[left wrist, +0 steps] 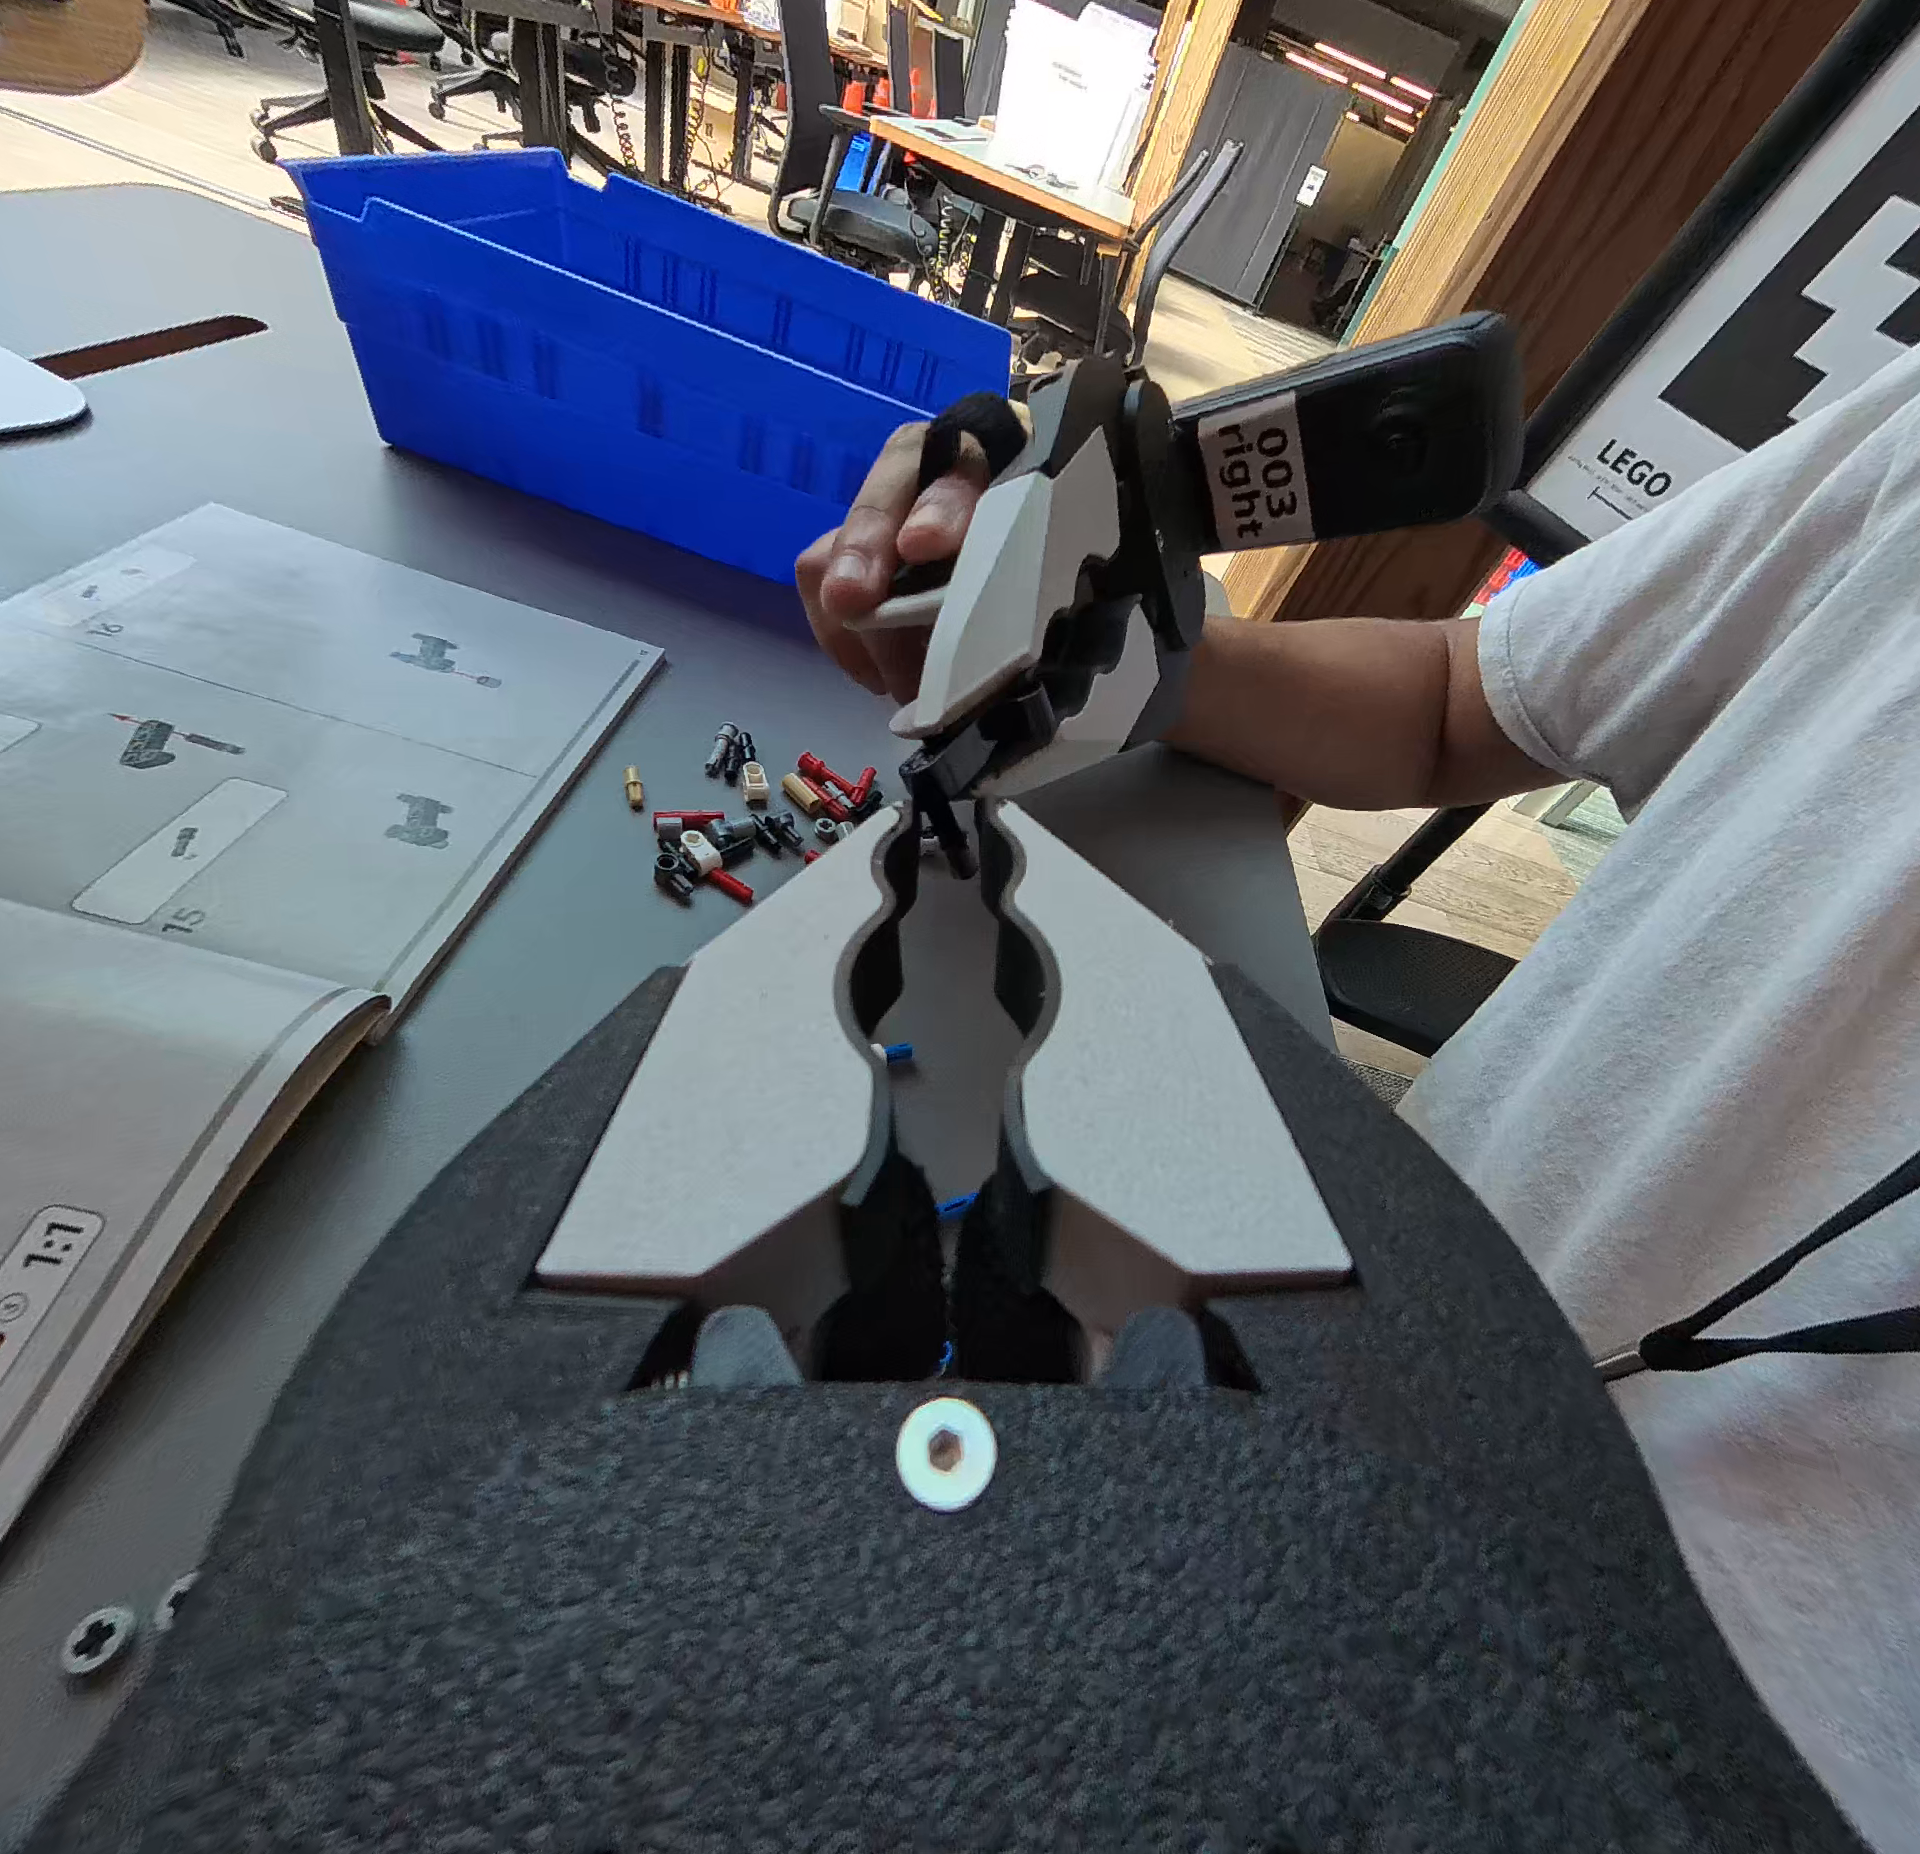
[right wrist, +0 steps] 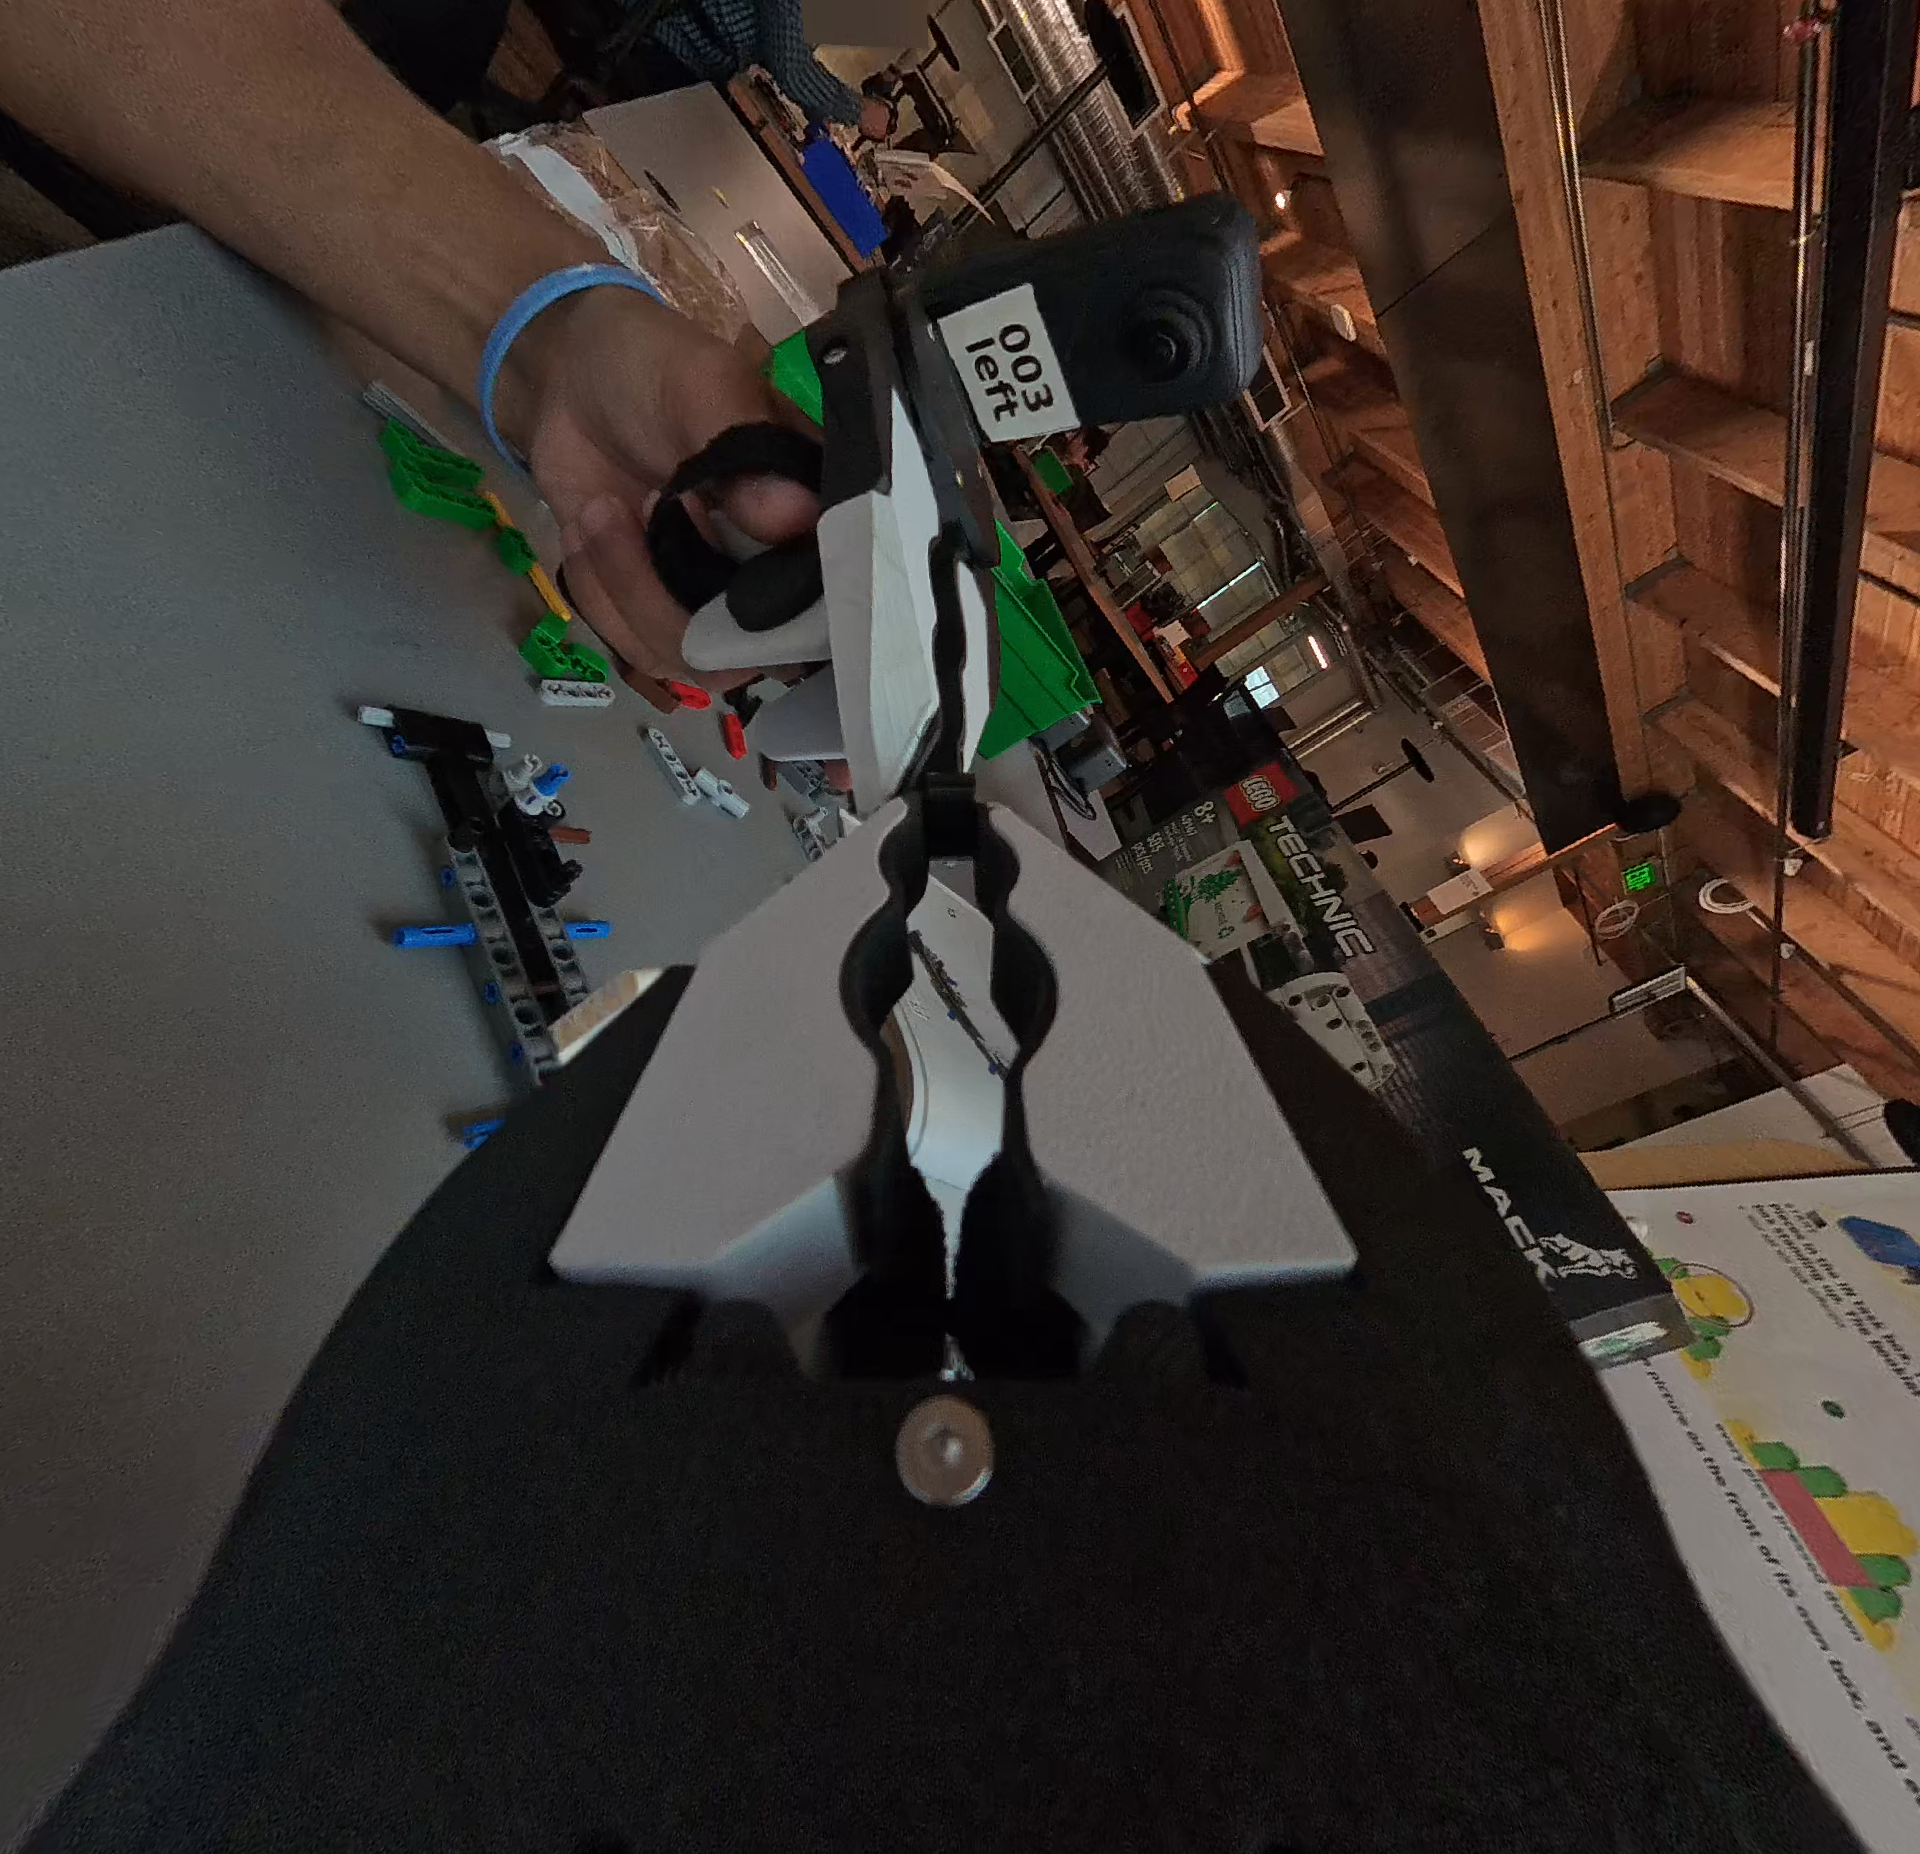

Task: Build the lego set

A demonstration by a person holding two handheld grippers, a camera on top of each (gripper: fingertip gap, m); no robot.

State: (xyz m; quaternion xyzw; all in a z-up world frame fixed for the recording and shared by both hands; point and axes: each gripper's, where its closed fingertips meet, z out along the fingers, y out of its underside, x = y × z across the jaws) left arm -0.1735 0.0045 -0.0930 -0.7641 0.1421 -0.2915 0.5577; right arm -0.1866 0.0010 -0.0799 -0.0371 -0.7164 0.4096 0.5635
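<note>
My two grippers meet tip to tip above the dark table (left wrist: 582,931). In the left wrist view, my left gripper (left wrist: 943,817) has its jaws nearly closed around a thin black pin (left wrist: 956,848). The pin hangs from a small black Technic piece (left wrist: 977,750). My right gripper (left wrist: 961,765) comes down from above and is shut on that piece. In the right wrist view, my right gripper (right wrist: 949,815) pinches the black piece (right wrist: 951,812). My left gripper (right wrist: 935,770) clamps it from the far side. A partly built grey and black frame with blue pins (right wrist: 509,900) lies on the table.
A pile of small loose red, black and tan pieces (left wrist: 758,807) lies by the open instruction booklet (left wrist: 312,765). A blue bin (left wrist: 644,350) stands behind. Green pieces (right wrist: 447,474), a green bin (right wrist: 1029,651), the set's box (right wrist: 1299,900) and a printed sheet (right wrist: 1787,1441) surround the work spot. Left and right tips are no more than a few centimetres apart.
</note>
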